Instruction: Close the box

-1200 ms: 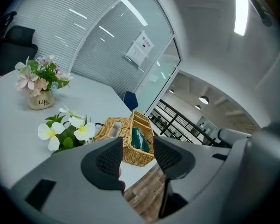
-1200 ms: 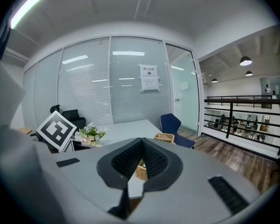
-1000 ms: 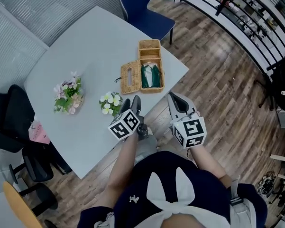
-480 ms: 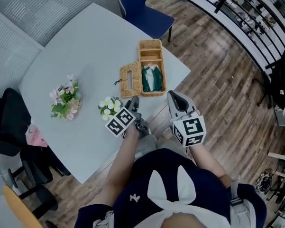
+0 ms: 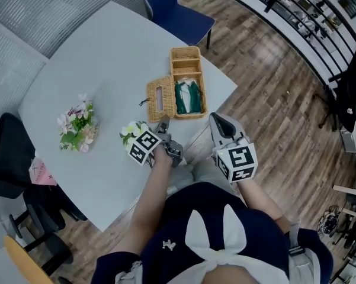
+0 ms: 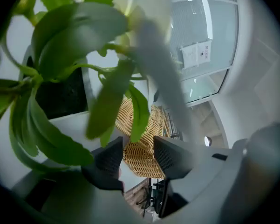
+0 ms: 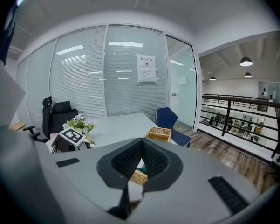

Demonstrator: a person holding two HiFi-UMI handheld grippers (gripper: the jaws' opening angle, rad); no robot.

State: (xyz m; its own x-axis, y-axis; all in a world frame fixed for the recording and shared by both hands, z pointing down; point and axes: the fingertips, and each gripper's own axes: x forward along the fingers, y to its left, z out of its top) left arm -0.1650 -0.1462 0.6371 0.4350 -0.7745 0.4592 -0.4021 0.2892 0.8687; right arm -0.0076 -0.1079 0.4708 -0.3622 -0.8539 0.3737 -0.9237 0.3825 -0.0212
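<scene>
Compared with a second ago, the left gripper [image 5: 162, 124] is carried forward from the table edge. It is now held over the pale grey table [image 5: 100, 52], just above the small plant of white flowers and green leaves [image 5: 132, 131]. In the left gripper view those leaves are now crowded against the camera, where the open tabletop was seen before.

The approach to the open rectangular wicker box [image 5: 188, 93] is therefore judged to be under way, with nothing closed yet. Its flat woven lid with an oval slot [image 5: 160, 97] is laid open on the table against the left side of the box body, and green contents are seen inside.

The left gripper's jaws are held apart with nothing between them. The wicker is framed in their gap, near but not touched, and the lid's near edge is placed just ahead of the tips.

The right gripper [image 5: 218, 122] is kept back off the table edge, its jaws closed together on nothing, and is little changed.
</scene>
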